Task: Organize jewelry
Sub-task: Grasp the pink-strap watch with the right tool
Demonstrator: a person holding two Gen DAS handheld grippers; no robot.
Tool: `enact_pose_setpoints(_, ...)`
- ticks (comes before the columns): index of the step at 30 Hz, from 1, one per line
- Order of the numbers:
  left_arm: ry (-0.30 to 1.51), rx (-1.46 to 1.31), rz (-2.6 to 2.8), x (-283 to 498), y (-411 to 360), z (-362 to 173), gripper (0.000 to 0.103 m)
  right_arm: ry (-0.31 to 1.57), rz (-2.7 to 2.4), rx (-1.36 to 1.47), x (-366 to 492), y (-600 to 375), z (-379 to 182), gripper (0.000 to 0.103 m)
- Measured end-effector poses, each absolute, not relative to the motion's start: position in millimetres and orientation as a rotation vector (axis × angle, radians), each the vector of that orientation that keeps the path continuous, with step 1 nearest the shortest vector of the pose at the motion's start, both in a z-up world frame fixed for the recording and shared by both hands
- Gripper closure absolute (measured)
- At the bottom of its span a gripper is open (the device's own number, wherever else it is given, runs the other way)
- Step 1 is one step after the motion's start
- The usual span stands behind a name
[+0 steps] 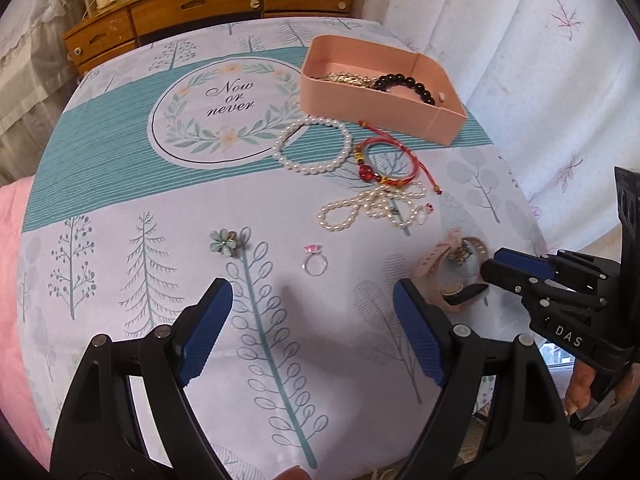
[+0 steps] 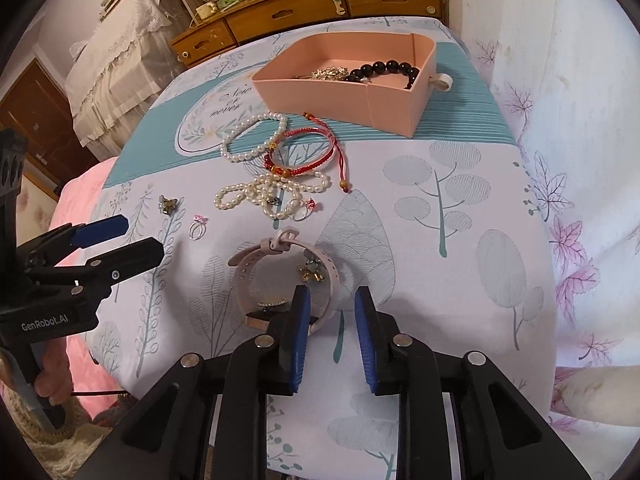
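The pink watch point(image 2: 280, 280) lies at six o'clock from the pink box point(image 2: 340, 92). It looks light, with a bendy strap and a hard face. Grab the strap. The right gripper point(image 2: 332, 312) is partly closed around nothing. The left gripper point(image 1: 312, 312) is spread wide.

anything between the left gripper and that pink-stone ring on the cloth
Nothing visible. The left gripper hangs open just short of the ring, with only bare tablecloth between them; the flower brooch lies off to one side.
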State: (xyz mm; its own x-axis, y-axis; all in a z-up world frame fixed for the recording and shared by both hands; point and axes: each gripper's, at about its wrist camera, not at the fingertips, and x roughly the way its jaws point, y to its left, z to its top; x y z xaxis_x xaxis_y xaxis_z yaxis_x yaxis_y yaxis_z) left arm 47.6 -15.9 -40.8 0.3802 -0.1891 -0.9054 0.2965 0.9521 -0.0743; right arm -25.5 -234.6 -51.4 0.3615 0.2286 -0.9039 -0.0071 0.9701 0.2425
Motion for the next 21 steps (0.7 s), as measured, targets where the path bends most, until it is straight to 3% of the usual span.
enact_pose_setpoints(13, 1.216, 0.020, -0.311, 58.0, 13.6, -61.7, 0.023, 1.212, 0.150, 0.262, -8.9, -230.3, -67.4, 0.094)
enact_pose_setpoints(21, 1.249, -0.033, -0.260, 74.2, 35.1, -72.0, 0.049, 1.197, 0.167, 0.286, -8.7, -231.9, -66.1, 0.097)
